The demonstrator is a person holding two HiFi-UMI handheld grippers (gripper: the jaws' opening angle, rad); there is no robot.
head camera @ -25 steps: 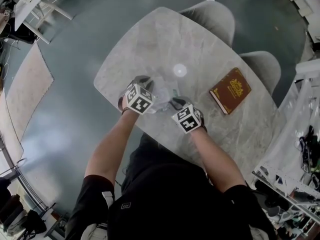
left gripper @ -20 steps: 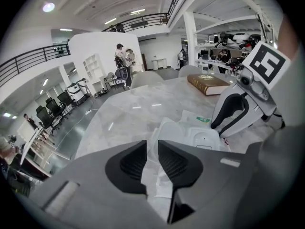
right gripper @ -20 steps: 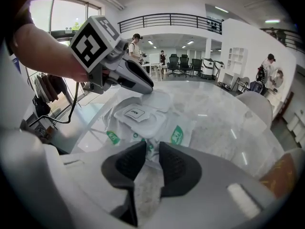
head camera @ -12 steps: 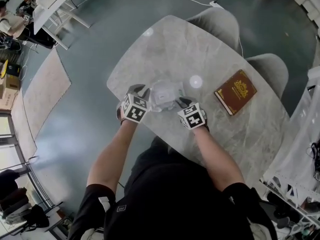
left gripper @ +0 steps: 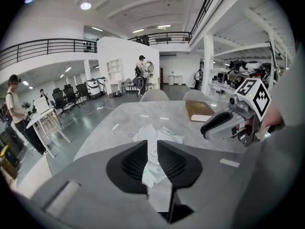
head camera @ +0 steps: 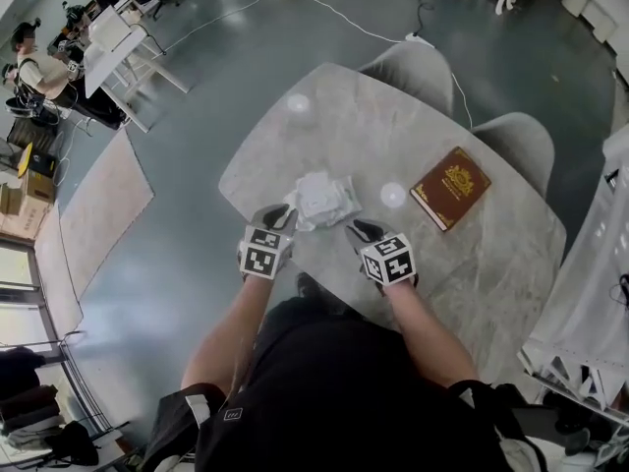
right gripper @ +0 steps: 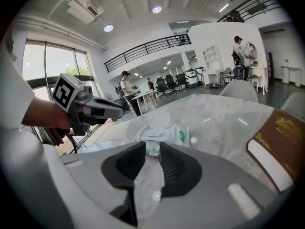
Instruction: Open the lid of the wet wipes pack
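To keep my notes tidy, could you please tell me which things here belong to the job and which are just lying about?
Job: wet wipes pack, left gripper, right gripper, marble table beneath the pack.
Lying about: brown book, two grey chairs.

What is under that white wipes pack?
Only the grey marble table shows around the pack, which lies on it. Anything directly beneath is covered.
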